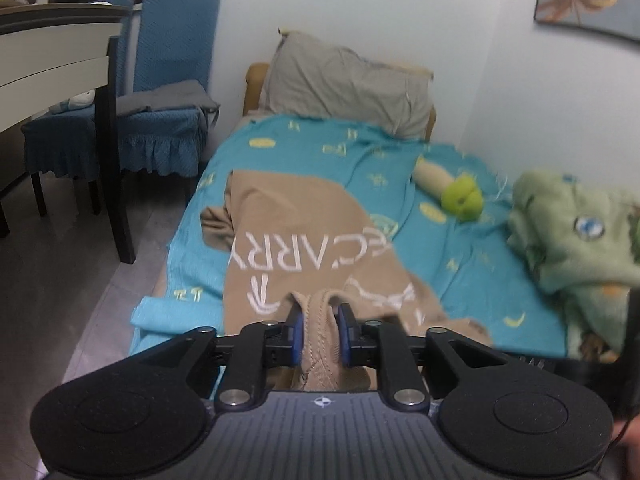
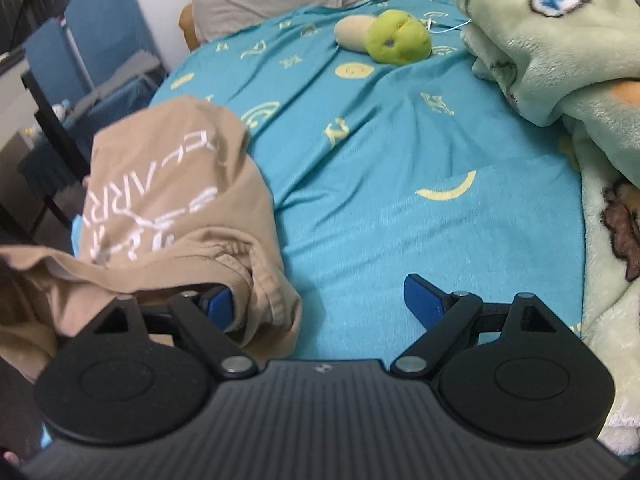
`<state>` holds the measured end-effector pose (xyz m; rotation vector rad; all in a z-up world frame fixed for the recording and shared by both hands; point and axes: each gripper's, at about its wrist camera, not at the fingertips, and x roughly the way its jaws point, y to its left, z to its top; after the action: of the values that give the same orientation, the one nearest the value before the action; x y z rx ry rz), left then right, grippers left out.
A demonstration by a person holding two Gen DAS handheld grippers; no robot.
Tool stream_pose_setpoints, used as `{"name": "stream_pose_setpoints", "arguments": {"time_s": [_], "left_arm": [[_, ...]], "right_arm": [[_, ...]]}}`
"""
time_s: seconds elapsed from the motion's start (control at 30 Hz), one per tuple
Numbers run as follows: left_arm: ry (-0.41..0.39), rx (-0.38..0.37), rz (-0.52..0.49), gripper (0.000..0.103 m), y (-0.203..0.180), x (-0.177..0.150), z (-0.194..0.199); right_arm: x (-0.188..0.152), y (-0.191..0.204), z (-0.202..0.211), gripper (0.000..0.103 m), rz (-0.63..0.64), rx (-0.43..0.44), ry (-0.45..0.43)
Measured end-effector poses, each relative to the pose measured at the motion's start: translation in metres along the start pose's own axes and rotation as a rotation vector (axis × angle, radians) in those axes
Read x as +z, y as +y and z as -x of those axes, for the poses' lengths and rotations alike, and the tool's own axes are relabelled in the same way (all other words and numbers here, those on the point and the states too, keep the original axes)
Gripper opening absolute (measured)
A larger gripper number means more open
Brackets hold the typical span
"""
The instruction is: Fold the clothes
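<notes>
A tan garment with white lettering (image 1: 296, 240) lies on the teal bedsheet (image 1: 460, 264). My left gripper (image 1: 320, 320) is shut on a bunched ribbed edge of the tan garment near the bed's front edge. In the right wrist view the same garment (image 2: 172, 200) lies crumpled at the left. My right gripper (image 2: 320, 300) is open. Its left finger (image 2: 218, 300) touches the garment's hem, and its right finger (image 2: 424, 300) is over bare sheet (image 2: 400, 160).
A grey pillow (image 1: 344, 80) lies at the bed's head. A green and beige plush toy (image 1: 452, 188) and a pale green blanket (image 1: 572, 232) lie at the right. Blue chairs (image 1: 160, 92) and a table (image 1: 52, 52) stand left of the bed.
</notes>
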<state>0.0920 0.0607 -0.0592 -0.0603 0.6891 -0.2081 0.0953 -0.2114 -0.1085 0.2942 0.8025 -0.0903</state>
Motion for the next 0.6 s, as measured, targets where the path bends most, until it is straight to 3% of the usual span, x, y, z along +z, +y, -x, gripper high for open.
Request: {"name": "stream_pose_setpoints", "arguments": {"time_s": [0.07, 0.17, 0.27, 0.4, 0.5, 0.57, 0.6], "left_arm": [[0.034, 0.036, -0.030, 0.046, -0.005, -0.004, -0.006], [0.071, 0.116, -0.068, 0.048, -0.011, -0.010, -0.016], [0.100, 0.238, -0.034, 0.059, -0.006, -0.013, -0.025], [0.196, 0.355, 0.003, 0.064, 0.005, -0.020, -0.039], [0.261, 0.381, 0.026, 0.071, 0.012, -0.026, -0.039], [0.283, 0.410, 0.054, 0.071, 0.015, -0.028, -0.035], [0.255, 0.408, 0.088, 0.076, 0.018, -0.027, -0.027]], "right_arm": [[0.001, -0.001, 0.001, 0.088, -0.006, 0.003, -0.007], [0.001, 0.000, 0.004, 0.088, -0.015, 0.011, -0.019], [0.001, 0.001, 0.008, 0.088, -0.011, 0.013, -0.055], [-0.002, 0.007, 0.000, 0.088, 0.073, -0.098, -0.063], [-0.002, -0.002, -0.004, 0.088, 0.025, -0.121, -0.061], [0.001, -0.008, 0.004, 0.088, -0.032, -0.139, -0.121], [0.002, -0.011, 0.008, 0.088, -0.056, -0.152, -0.156]]}}
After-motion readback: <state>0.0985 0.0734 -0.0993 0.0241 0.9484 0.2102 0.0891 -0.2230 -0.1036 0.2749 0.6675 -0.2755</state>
